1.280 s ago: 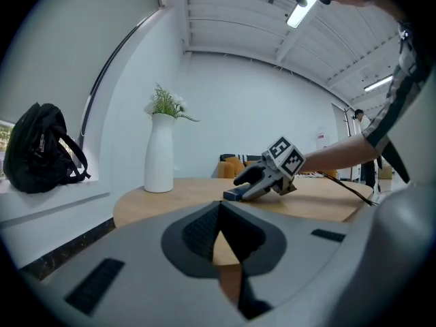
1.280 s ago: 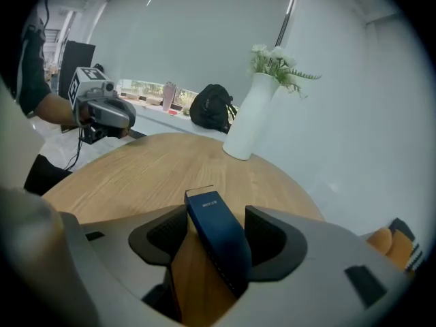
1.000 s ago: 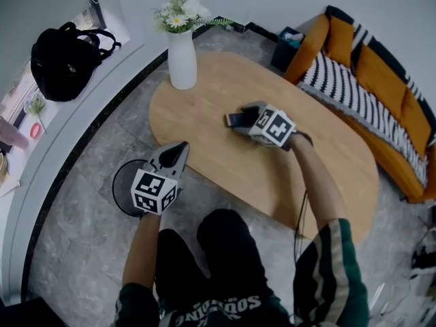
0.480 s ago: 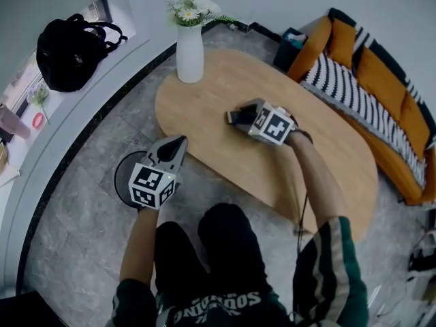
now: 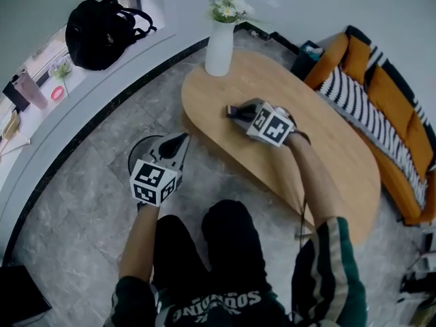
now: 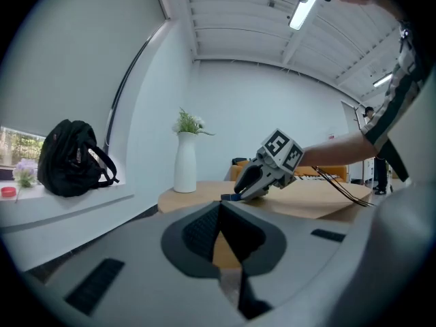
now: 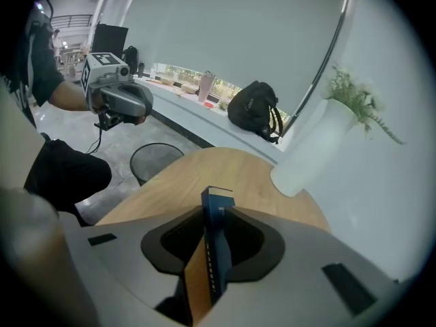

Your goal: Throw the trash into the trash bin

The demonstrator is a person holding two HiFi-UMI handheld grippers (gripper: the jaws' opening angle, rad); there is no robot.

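Since a second ago the right gripper [image 5: 234, 111] has shifted left along the wooden table [image 5: 320, 159], toward the end where the white vase [image 5: 219, 45] stands, and its jaws have just been closing. Now we see them clamped on a small dark blue box [image 7: 217, 242], which stands on its edge between the pads and sticks out a little past the tips. This box is the trash. It is over the left part of the table, near the close edge, and we cannot tell if it touches the wood.

We find the left gripper [image 5: 182, 140] at the near left, beyond the table edge and over the grey stone floor. Its two jaws meet at the tips and nothing is between them.

We see the round black trash bin [image 5: 138, 152] on the floor, just left of the table. From the head view the left gripper covers the right part of it. The box and the bin are apart, with the table edge between them.

Far left, a black backpack [image 5: 102, 22] lies on the light ledge. At the far right, an orange sofa [image 5: 392, 107] with a striped blanket stands beside the table.
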